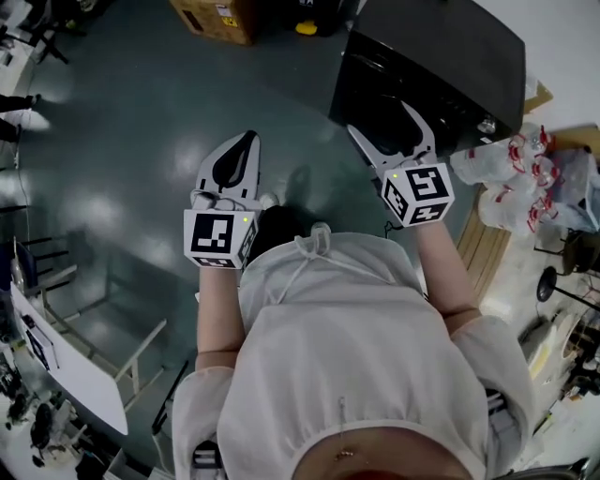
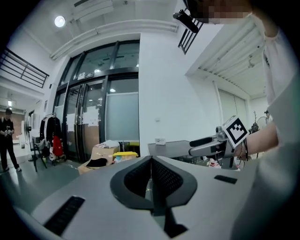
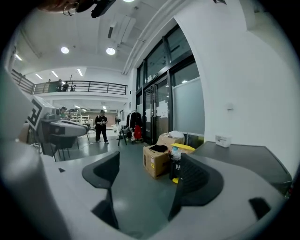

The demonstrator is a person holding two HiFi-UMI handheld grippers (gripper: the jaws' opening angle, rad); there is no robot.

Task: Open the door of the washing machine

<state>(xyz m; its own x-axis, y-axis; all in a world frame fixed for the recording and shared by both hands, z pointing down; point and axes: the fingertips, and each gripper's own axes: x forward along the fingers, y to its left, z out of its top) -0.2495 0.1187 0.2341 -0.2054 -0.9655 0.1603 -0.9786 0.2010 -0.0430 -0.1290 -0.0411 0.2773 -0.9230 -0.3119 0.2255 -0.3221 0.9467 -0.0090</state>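
The black washing machine (image 1: 441, 66) stands at the upper right of the head view, its dark front face (image 1: 370, 89) turned toward me; I cannot make out the door's outline. My right gripper (image 1: 382, 120) hangs open just in front of that face, touching nothing. In the right gripper view its jaws (image 3: 150, 173) stand wide apart and empty, with the machine's grey top (image 3: 243, 157) to the right. My left gripper (image 1: 246, 141) is shut over the floor, left of the machine. The left gripper view shows its jaws (image 2: 151, 159) pressed together and empty, with the right gripper (image 2: 206, 143) beyond.
A cardboard box (image 1: 216, 19) and a yellow item (image 1: 307, 28) sit on the floor beyond the machine. White plastic bags (image 1: 525, 173) lie to its right. A white table (image 1: 56, 356) stands at my left. A person (image 3: 101, 125) stands far off in the hall.
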